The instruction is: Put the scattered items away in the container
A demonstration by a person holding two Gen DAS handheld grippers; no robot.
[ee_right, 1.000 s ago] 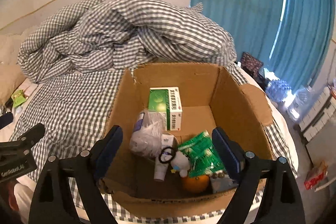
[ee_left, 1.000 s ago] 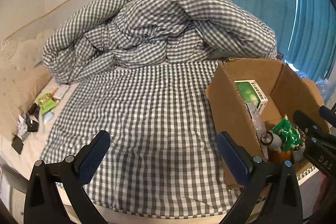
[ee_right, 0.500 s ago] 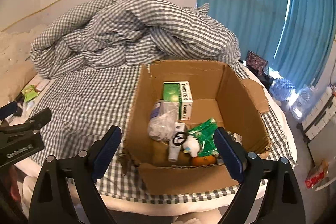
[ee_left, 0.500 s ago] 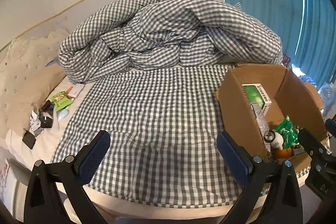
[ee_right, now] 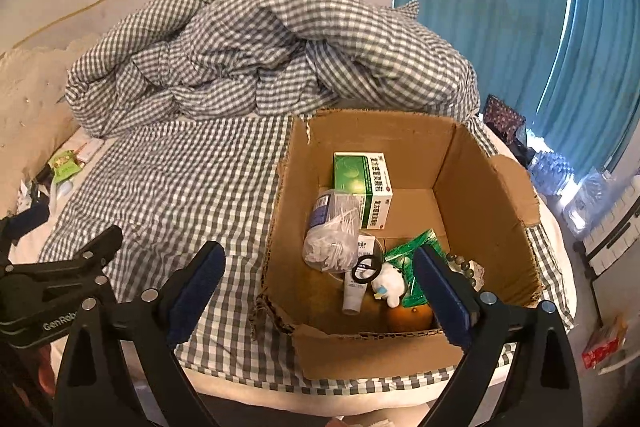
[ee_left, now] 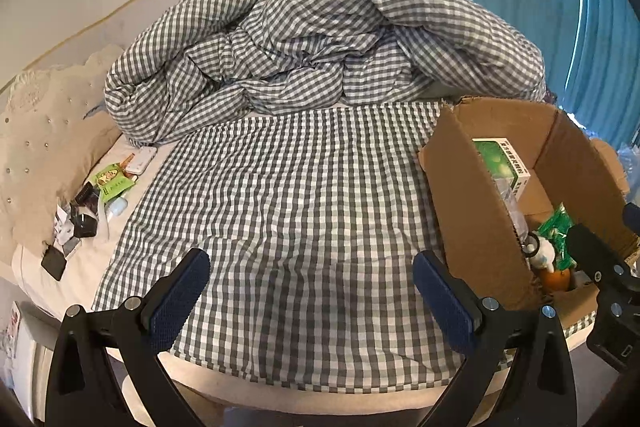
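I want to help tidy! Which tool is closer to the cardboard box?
Right. The right tool hangs open at the cardboard box, one finger over its inside. The left tool is open too, off to the box's side, over the checked sheet.

The left gripper (ee_right: 60, 291) carries the partly cut-off lettering "GenRob" (the green-and-white box (ee_right: 366, 193) bears print too small to read).

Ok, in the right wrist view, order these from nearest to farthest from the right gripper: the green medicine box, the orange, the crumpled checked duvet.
From the right gripper, open with nothing between its jaws:
1. Orange, front of the cardboard box, beside the right finger.
2. Green medicine box, against the box's back wall.
3. Crumpled checked duvet, heaped beyond the box at the far side of the bed.
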